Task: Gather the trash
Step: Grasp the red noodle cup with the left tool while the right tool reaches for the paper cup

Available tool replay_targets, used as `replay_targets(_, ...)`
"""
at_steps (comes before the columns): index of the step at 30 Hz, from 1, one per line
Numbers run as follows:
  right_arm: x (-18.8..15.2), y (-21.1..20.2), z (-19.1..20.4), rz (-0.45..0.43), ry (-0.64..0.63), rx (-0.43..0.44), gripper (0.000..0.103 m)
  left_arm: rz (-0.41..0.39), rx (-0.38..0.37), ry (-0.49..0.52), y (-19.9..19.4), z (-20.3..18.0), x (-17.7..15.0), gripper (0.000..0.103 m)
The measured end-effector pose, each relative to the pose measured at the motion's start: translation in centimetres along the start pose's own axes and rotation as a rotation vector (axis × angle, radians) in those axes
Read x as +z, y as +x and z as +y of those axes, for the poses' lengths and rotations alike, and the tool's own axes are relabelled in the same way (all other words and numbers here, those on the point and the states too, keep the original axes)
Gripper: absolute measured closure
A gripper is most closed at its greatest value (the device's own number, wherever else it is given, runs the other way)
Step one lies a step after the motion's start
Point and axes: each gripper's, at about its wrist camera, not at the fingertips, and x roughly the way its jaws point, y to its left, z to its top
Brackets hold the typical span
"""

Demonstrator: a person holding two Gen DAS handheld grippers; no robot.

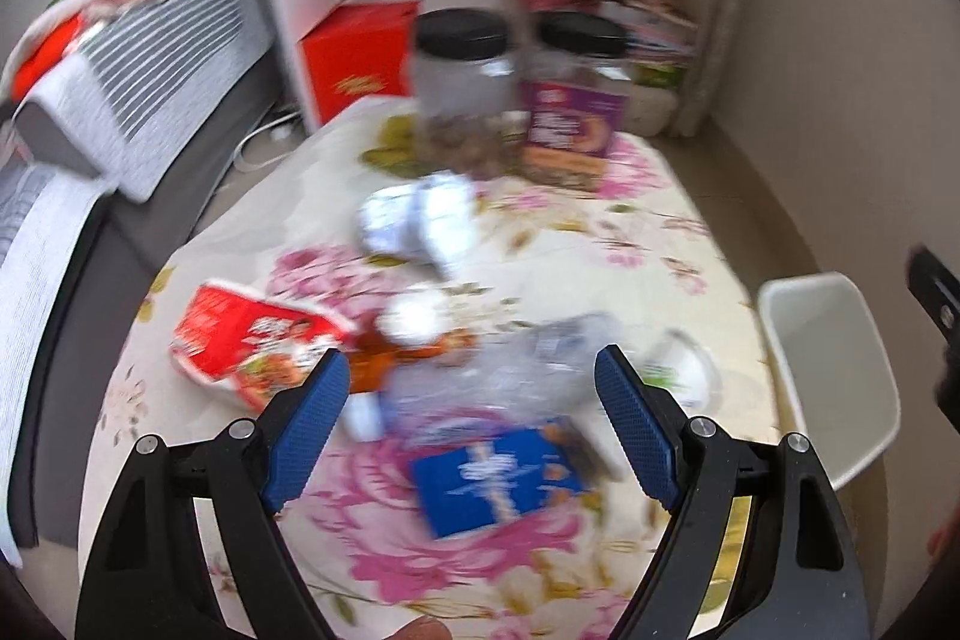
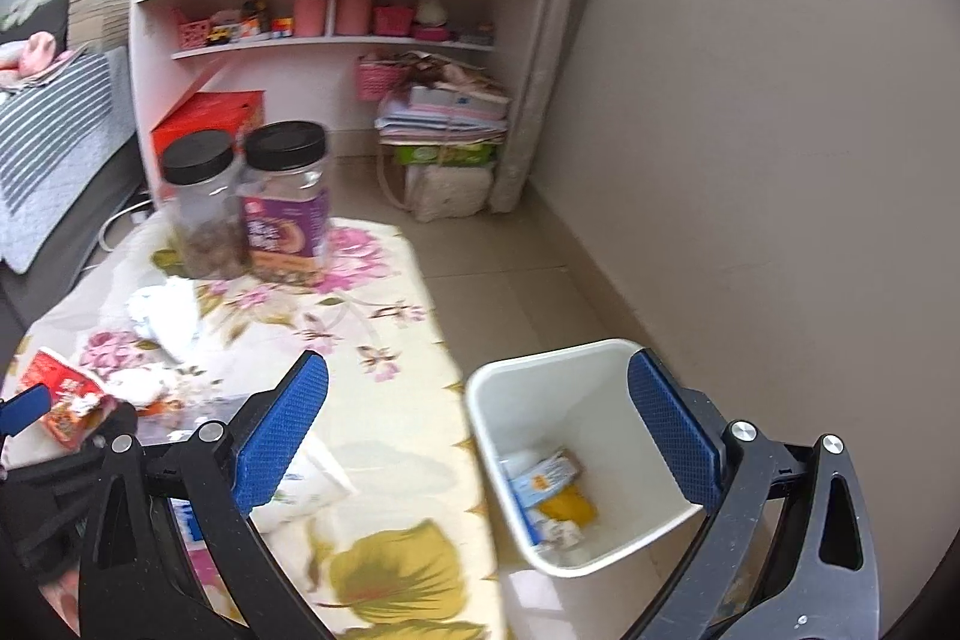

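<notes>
Left wrist view: the left tongs [image 1: 472, 388] stand released over a crumpled clear wrapper [image 1: 528, 364] and blue box [image 1: 498, 481] near the worktop's [image 1: 660, 220] front edge. Right wrist view: the right tongs [image 2: 478, 409], released and empty, hang above the bin [image 2: 540, 382] beside the worktop's right edge, trash [image 2: 552, 490] inside.

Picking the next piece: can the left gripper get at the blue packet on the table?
Probably yes. The left gripper is open and empty, and the blue packet lies uncovered just below it; only clear crumpled plastic lies close behind.
</notes>
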Motion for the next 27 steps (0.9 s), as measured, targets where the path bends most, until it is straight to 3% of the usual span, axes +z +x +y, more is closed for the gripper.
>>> replay_targets(8,-0.5,1.3,4.0,0.037,-0.059,0.041,0.007,0.069,0.155,-0.151,3.5,10.6,1.8,0.022)
replay_targets(12,-1.0,2.9,4.6,0.098,-0.062,0.061,0.007,0.129,0.167,-0.253,6.4,16.1,2.4,0.022)
replay_targets(15,-1.5,4.5,4.6,0.163,-0.031,0.081,0.007,0.185,0.135,-0.319,8.7,19.1,2.3,0.022)
replay_targets(17,-1.9,5.5,4.3,0.216,0.007,0.102,0.007,0.223,0.070,-0.375,10.1,20.4,2.0,0.022)
replay_targets(21,-3.0,8.1,3.0,0.356,0.165,0.176,0.007,0.285,-0.015,-0.394,12.2,20.5,1.4,0.022)
replay_targets(23,-4.0,9.4,2.2,0.440,0.274,0.223,0.007,0.289,-0.047,-0.374,12.5,19.8,1.3,0.027)
replay_targets(25,-5.0,10.2,1.9,0.505,0.352,0.265,0.007,0.298,-0.076,-0.335,12.5,18.7,1.2,0.050)
replay_targets(27,-5.9,11.0,1.7,0.565,0.418,0.302,0.007,0.294,-0.092,-0.292,12.1,17.6,1.2,0.060)
